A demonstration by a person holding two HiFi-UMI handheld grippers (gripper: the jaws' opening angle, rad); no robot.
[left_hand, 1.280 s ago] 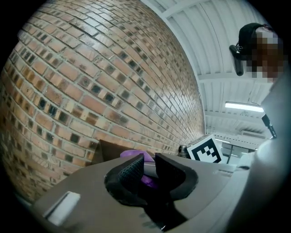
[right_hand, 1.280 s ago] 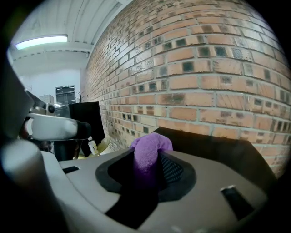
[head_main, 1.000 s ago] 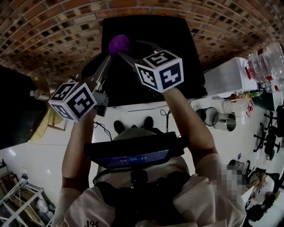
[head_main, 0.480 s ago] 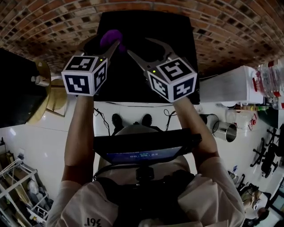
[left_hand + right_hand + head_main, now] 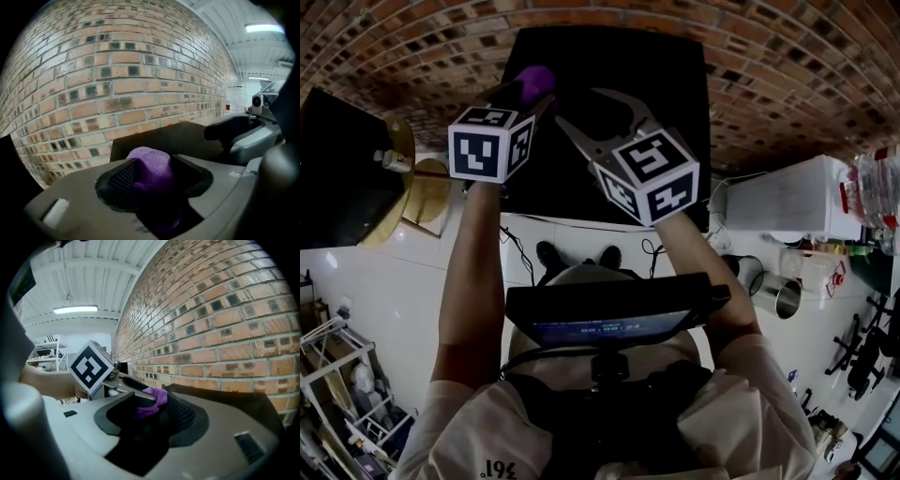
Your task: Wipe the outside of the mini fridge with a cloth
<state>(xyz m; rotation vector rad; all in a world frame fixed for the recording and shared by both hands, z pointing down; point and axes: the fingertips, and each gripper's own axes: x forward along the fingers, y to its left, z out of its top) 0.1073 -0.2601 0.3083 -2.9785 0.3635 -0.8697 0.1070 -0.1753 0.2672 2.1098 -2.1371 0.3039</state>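
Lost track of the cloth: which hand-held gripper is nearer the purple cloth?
Left. The purple cloth sits between the left hand-held gripper's jaws, which have just been opening. The right hand-held gripper stands apart from it, its empty jaws apart, having just closed a little.

Brick wall behind, white cabinet at rt, metal cans nr it, wire rack btm left

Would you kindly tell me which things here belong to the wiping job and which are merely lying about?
Job: bunched purple cloth; black box-shaped mini fridge.
Lying about: shiny metal cups; clear plastic bottles; white rectangular cabinet.
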